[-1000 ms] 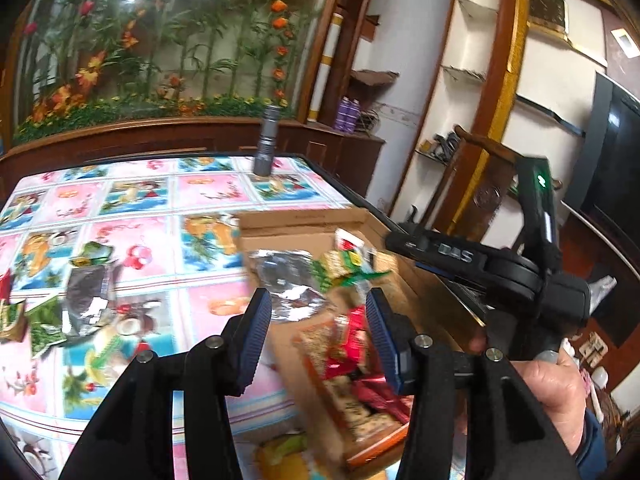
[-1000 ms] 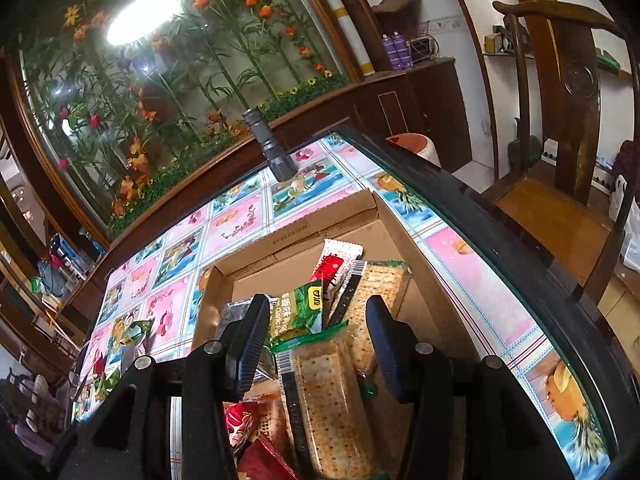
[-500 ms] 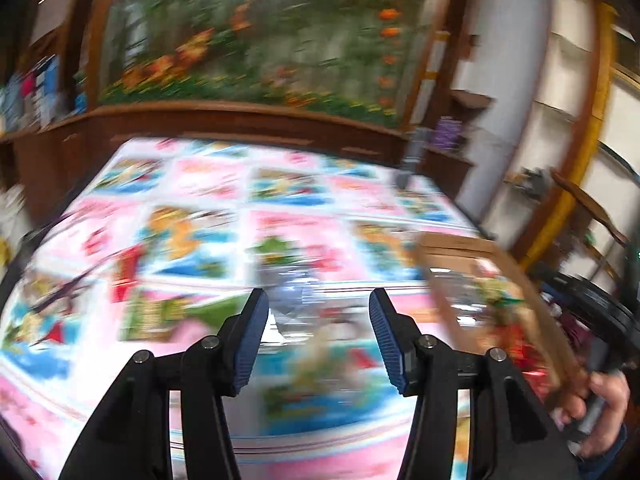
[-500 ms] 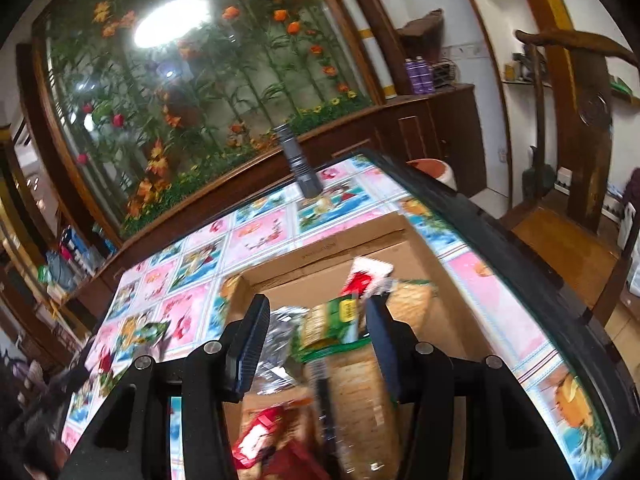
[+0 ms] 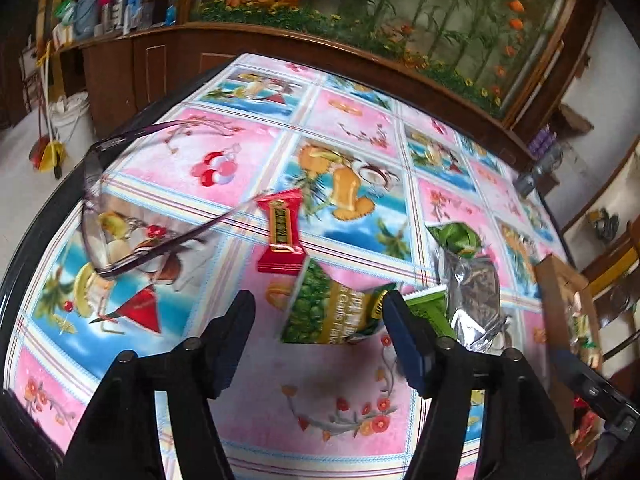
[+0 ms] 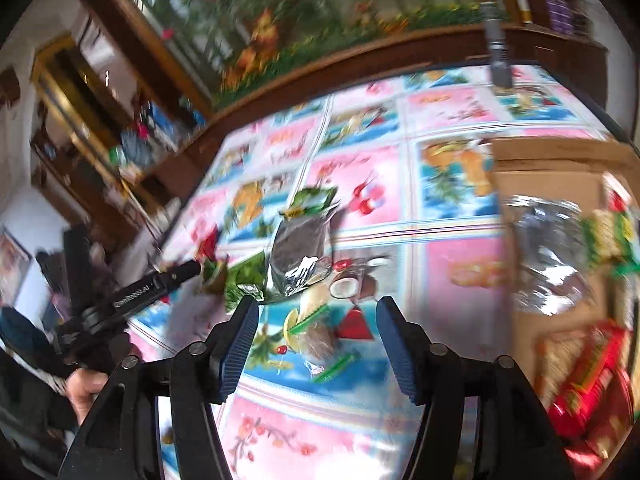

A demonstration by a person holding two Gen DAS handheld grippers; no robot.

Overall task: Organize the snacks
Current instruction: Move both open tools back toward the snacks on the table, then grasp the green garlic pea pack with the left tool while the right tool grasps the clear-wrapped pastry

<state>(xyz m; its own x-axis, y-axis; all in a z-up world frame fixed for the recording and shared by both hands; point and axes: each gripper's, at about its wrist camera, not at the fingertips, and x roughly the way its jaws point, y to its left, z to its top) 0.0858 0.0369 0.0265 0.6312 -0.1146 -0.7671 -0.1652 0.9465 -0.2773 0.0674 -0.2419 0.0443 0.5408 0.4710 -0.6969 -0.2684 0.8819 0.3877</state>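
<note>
Reach step: left gripper point(image 5: 318, 340) and right gripper point(image 6: 312, 344), jaws just opened wider and empty, near loose snacks on table point(image 5: 352, 392); next, close on green pea packet point(image 5: 332, 312), carry to cardboard box point(image 6: 548, 176).

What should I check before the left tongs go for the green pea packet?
1. Left tongs open, nothing between pads: ok.
2. Green pea packet lined up ahead of them: ok.
3. Packet free of neighbours: not ok, it overlaps the red candy packet and a green wrapper.
4. Right tongs open and empty: ok.
5. Cardboard box has room: cannot tell, blurred.
6. Eyeglasses out of the path: ok.
</note>
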